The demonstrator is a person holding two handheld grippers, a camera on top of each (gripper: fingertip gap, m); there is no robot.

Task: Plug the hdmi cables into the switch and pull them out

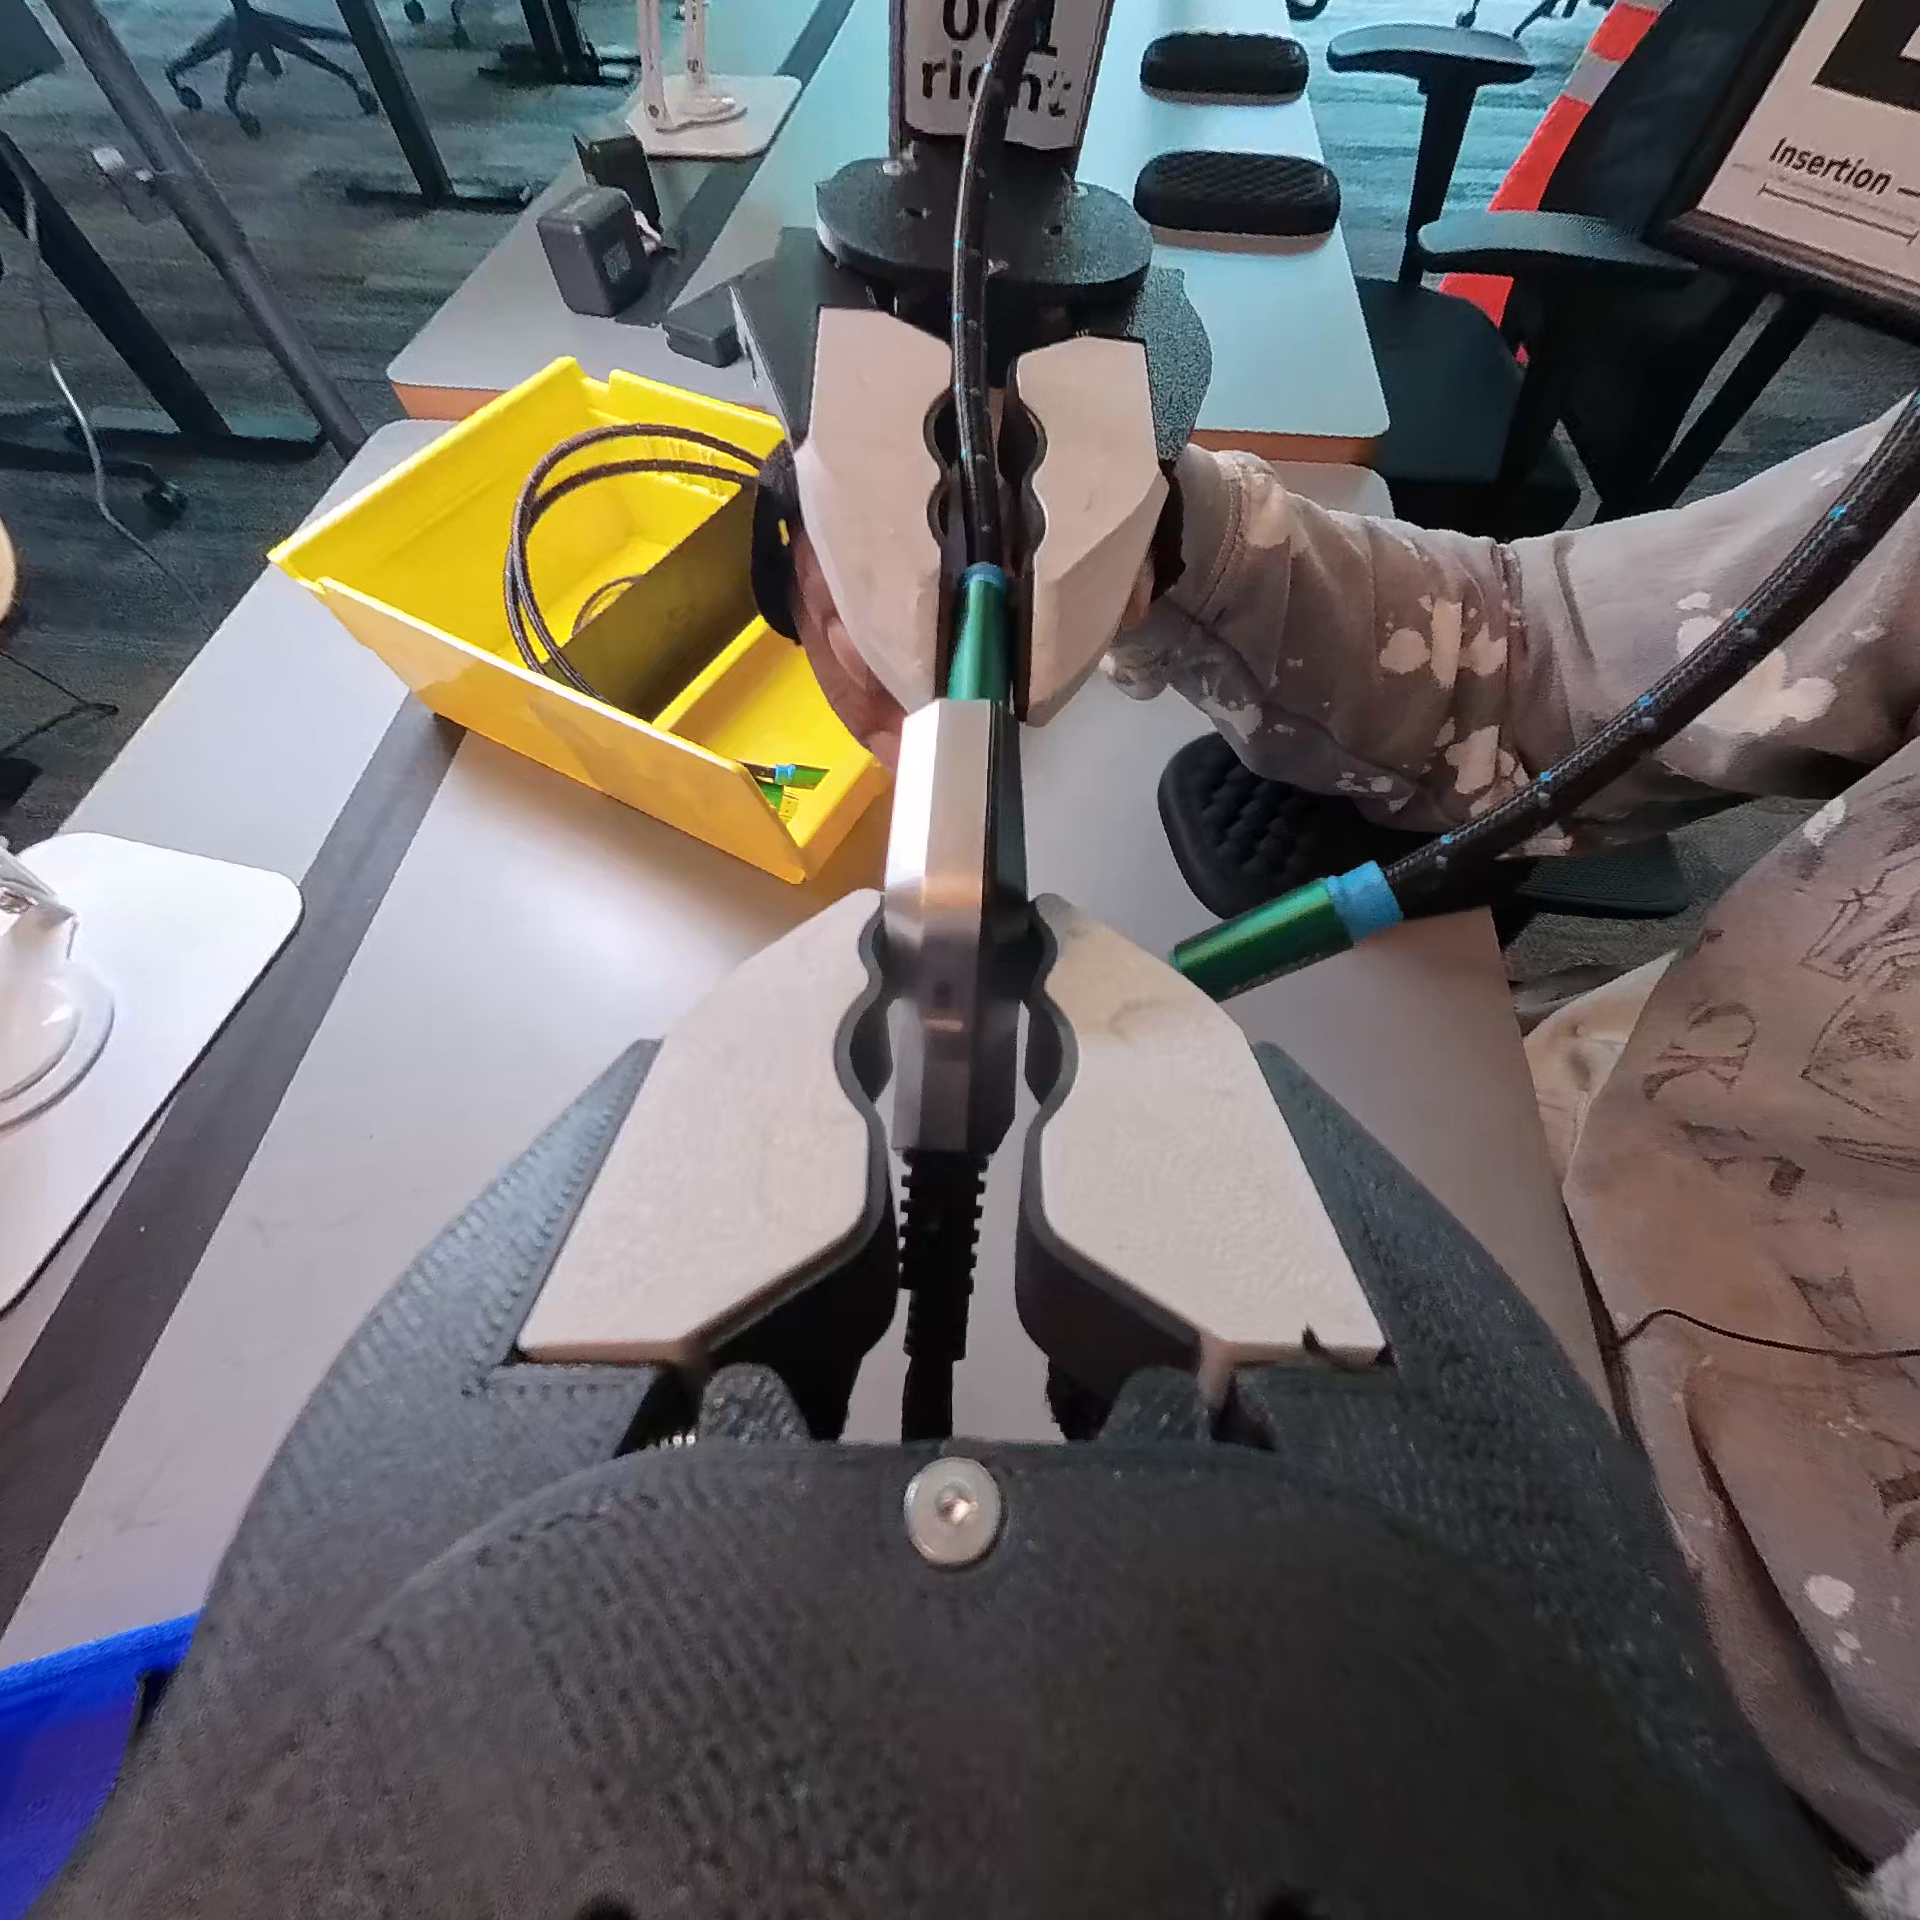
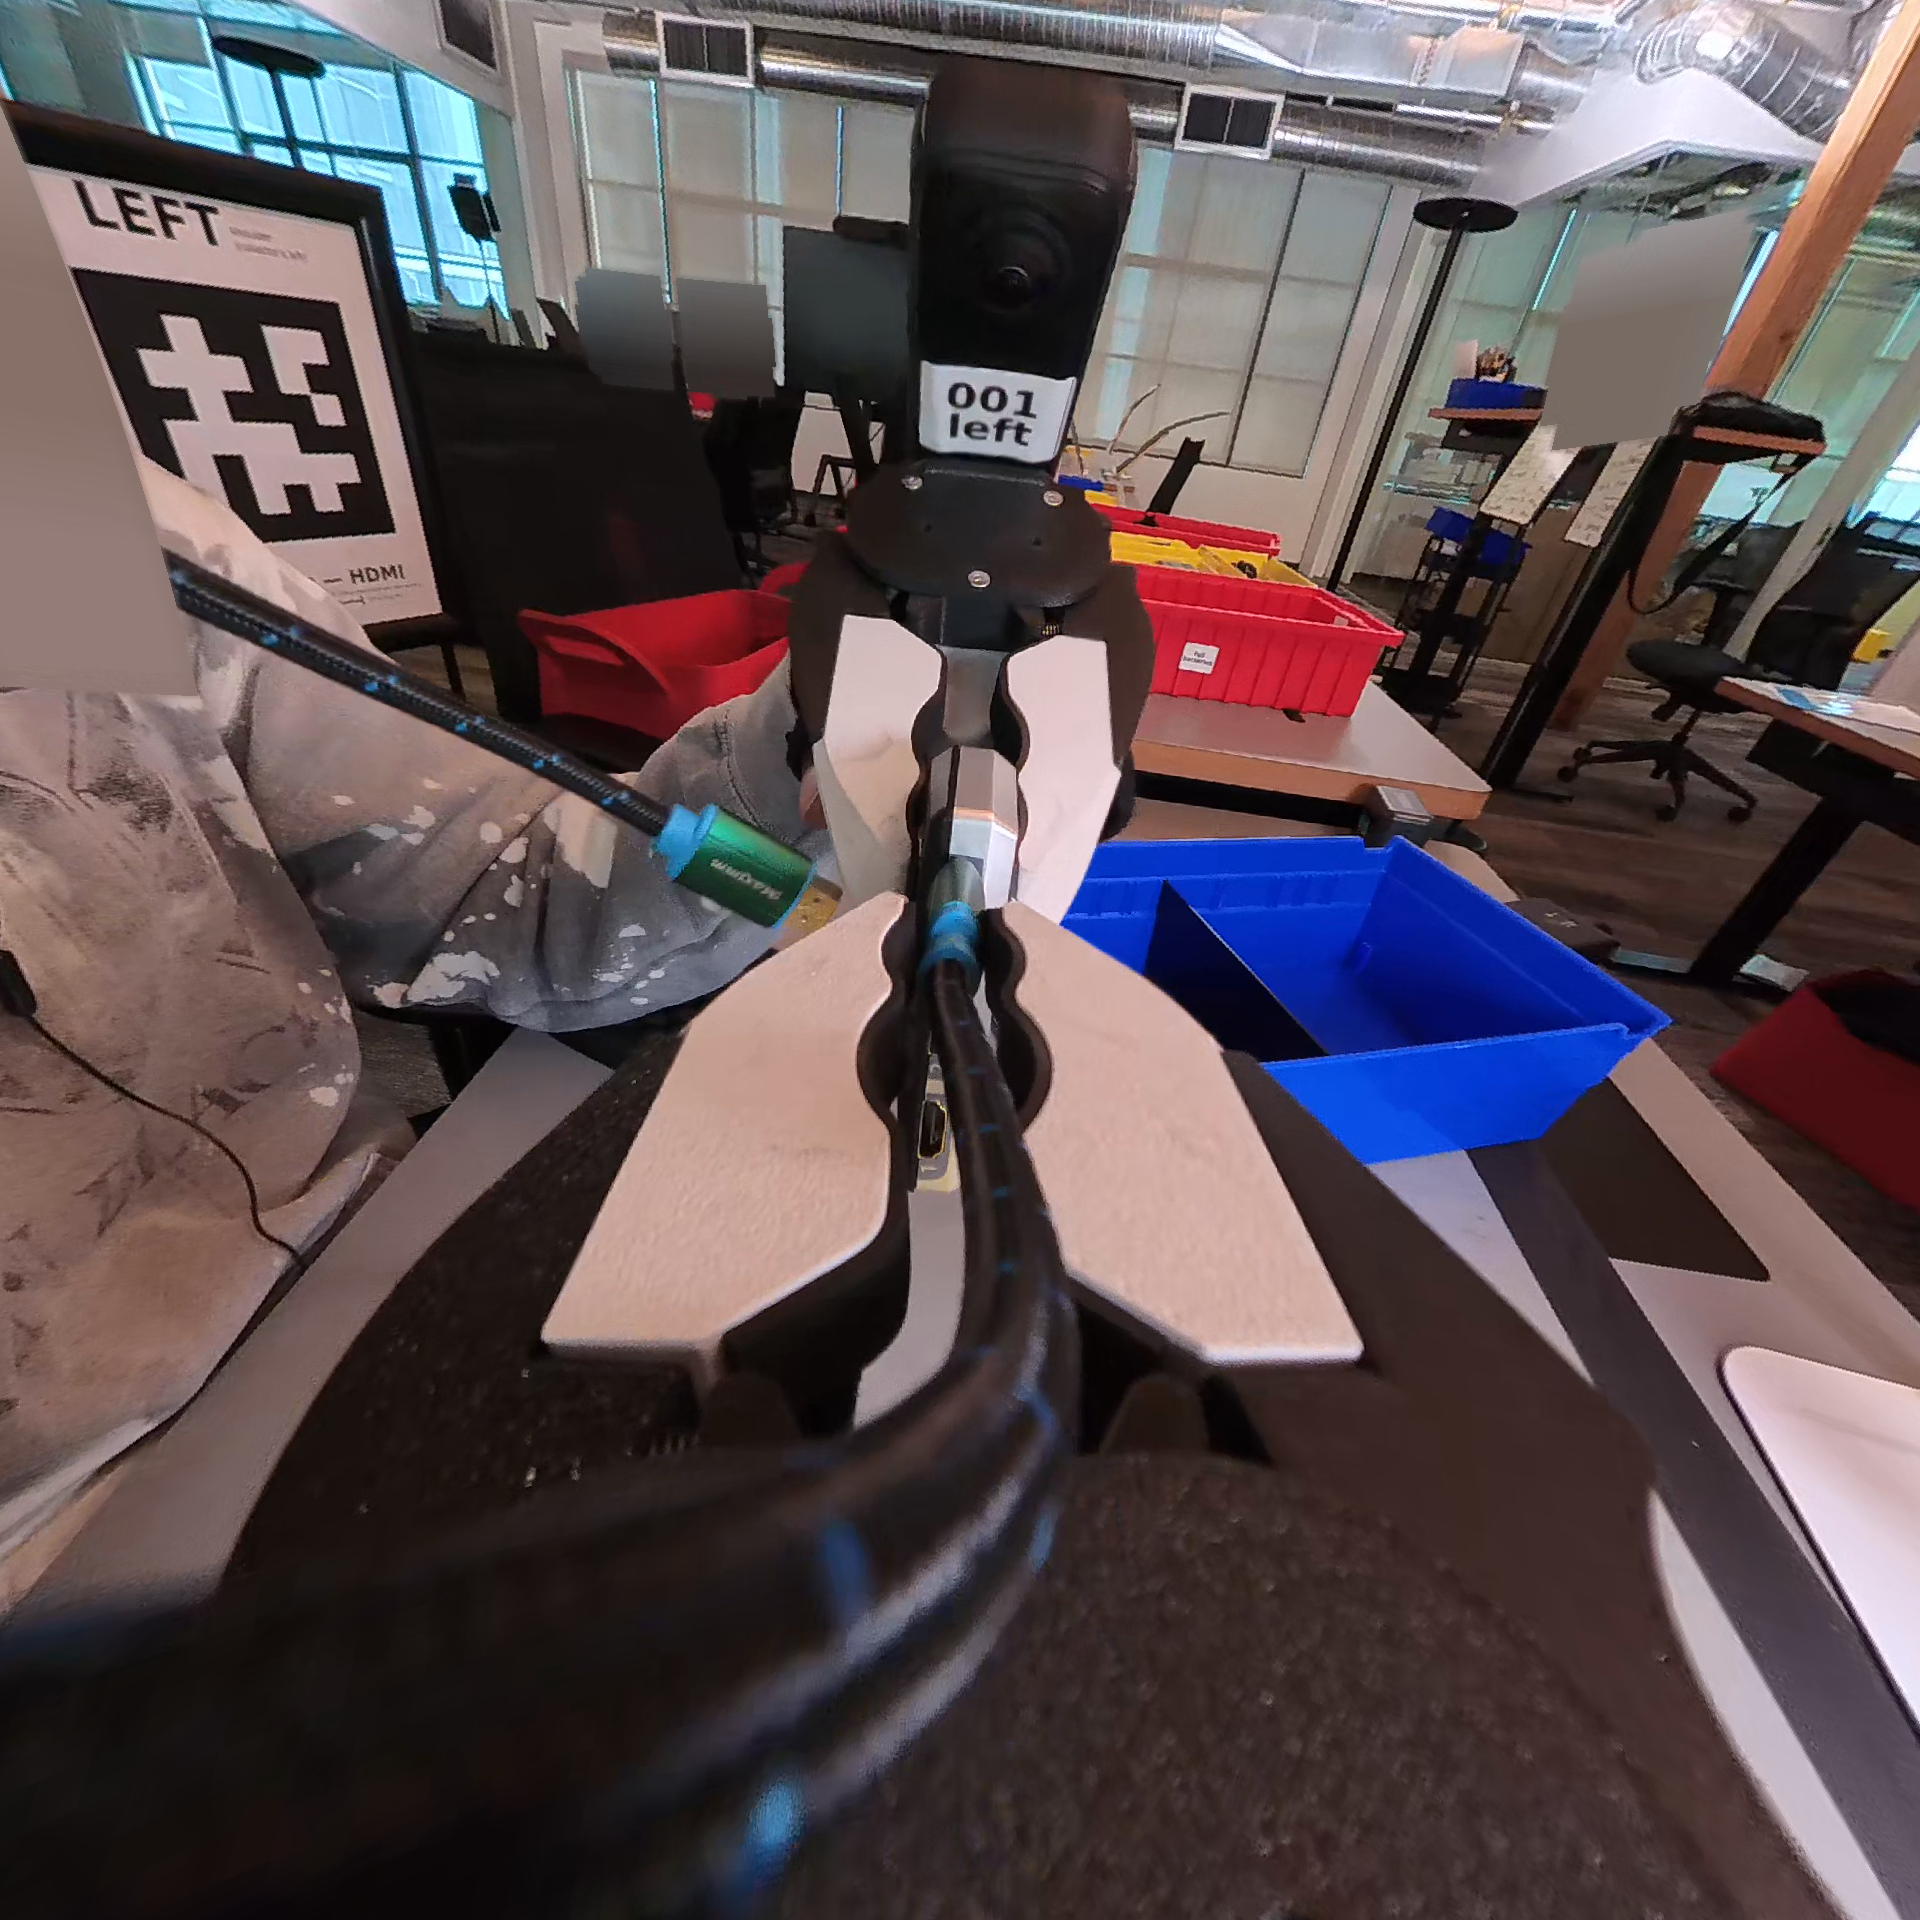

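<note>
Silver switch (image 1: 940, 914): clamped edge-on in left gripper (image 1: 951, 1023).
Green plug (image 1: 980, 644): pinched by right gripper (image 1: 982, 582), touching switch's far end.
Risk: tilted plug may jam or twist the switch loose.

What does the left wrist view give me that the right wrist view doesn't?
Only the left wrist view shows the yellow bin with coiled cable inside. Only the right wrist view shows the blue bin and red bins. Both show the left gripper shut on the silver switch, the right gripper shut on a green-ended cable at the switch, and a second loose green plug.
</note>
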